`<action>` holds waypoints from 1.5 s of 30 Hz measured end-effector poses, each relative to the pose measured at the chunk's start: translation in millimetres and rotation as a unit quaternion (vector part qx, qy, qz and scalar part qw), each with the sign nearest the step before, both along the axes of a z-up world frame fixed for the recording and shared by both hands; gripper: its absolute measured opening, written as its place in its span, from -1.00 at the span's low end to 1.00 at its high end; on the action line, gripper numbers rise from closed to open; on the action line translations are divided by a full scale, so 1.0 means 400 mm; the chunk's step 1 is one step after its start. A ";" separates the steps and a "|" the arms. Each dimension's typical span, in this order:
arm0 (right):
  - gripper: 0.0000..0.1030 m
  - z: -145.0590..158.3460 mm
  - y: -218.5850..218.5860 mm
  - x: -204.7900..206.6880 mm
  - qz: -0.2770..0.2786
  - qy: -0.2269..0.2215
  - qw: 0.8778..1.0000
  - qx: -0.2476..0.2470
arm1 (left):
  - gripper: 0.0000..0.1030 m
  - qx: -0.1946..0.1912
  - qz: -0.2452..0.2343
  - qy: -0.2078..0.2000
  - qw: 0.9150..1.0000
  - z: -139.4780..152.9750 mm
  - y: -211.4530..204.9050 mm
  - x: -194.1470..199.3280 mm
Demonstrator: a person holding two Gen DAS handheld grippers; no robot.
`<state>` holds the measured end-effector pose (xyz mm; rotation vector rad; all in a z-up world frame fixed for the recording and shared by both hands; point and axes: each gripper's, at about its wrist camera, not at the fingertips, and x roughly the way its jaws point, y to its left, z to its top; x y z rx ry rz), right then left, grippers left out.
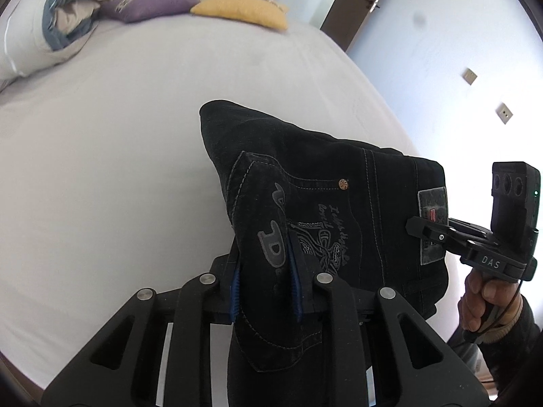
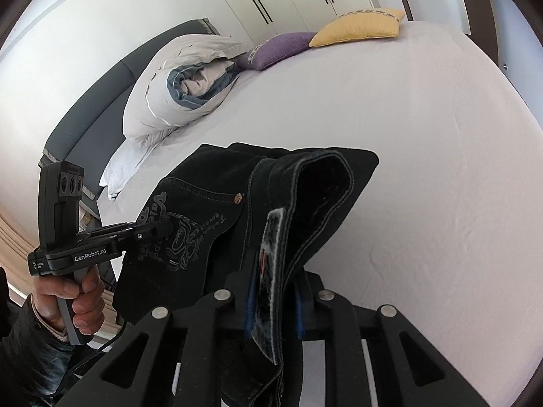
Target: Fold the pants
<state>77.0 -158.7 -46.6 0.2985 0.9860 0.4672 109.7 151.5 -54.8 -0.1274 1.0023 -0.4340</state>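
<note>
Your left gripper [image 1: 266, 285] pinches the pocket side of the black pants [image 1: 322, 183]; your right gripper [image 2: 273, 308] clamps the waistband. The pants hang bunched above the bed [image 1: 118, 169]. Uneven lowering could crumple the heavy denim.

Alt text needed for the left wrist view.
The left hand-held gripper is clamped on black jeans at the embroidered back pocket, above a white bed. The right hand-held gripper pinches the waistband patch; pillows lie beyond.
</note>
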 end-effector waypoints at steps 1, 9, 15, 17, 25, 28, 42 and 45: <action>-0.62 0.000 -0.011 0.023 -0.004 -0.001 1.000 0.001 | -0.60 0.000 -0.001 -0.002 1.000 0.001 -0.007 0.020; -0.62 -0.102 -0.111 0.204 -0.037 0.034 0.999 0.021 | -0.59 0.017 -0.009 0.023 1.000 -0.104 -0.118 0.184; -0.26 -0.250 -0.185 0.241 -0.068 0.086 0.993 0.041 | -0.12 0.037 0.010 0.048 0.998 -0.225 -0.143 0.224; -0.26 -0.265 -0.199 0.220 -0.073 0.069 0.993 0.063 | 0.20 0.029 0.022 0.047 0.998 -0.237 -0.130 0.225; 0.26 -0.183 -0.232 0.104 -0.132 0.038 0.990 0.012 | 0.48 0.046 0.072 -0.043 0.995 -0.127 -0.049 0.104; 0.55 -0.101 -0.213 0.004 -0.158 -0.019 0.986 -0.048 | 0.79 0.115 0.087 -0.171 0.975 -0.008 -0.091 -0.037; 1.00 0.401 -0.122 -0.372 -0.240 -0.349 0.879 -0.217 | 1.00 0.115 0.157 -0.380 0.904 0.531 -0.129 -0.536; 1.00 0.497 -0.137 -0.422 -0.260 -0.375 0.869 -0.192 | 1.00 0.165 0.152 -0.416 0.881 0.622 -0.129 -0.624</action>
